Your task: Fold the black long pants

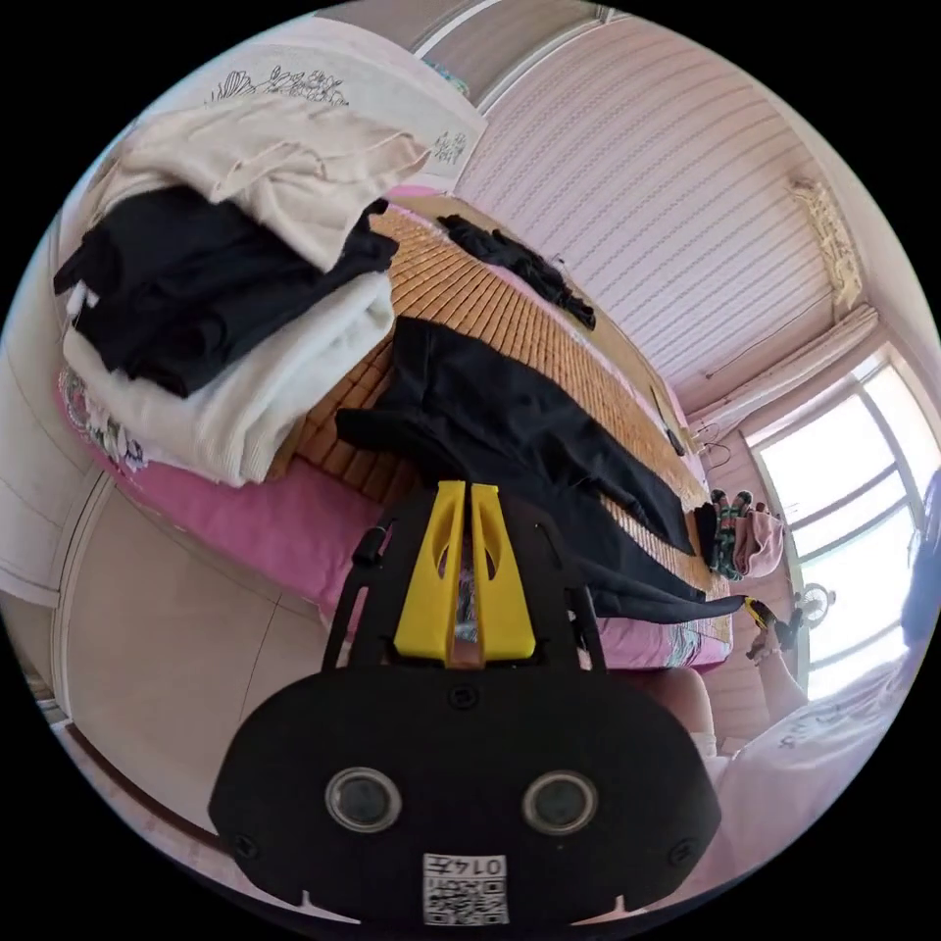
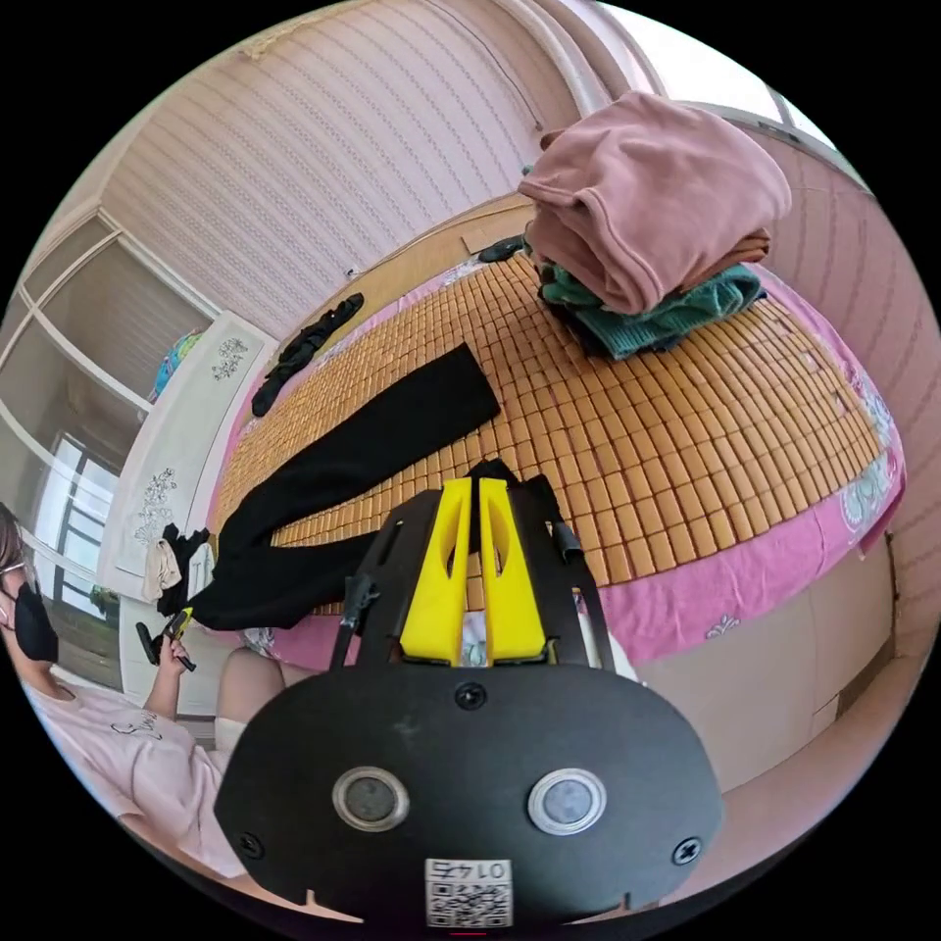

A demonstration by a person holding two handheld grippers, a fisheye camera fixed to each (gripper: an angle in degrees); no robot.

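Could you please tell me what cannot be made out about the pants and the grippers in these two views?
- Left gripper view: whether the left gripper pinches the black pants; its jaws cover the waist edge.
- Right gripper view: whether the right gripper pinches the hem; its jaws cover it.
- Right gripper view: the left gripper is too small to judge.

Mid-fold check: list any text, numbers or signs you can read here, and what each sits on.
On the left gripper, a sticker: short character row above a code square, too small and reversed to read.
On the right gripper, a sticker: same, unreadable.
Print on the person's shirt: blurred, unreadable.
No text on the black long pants.
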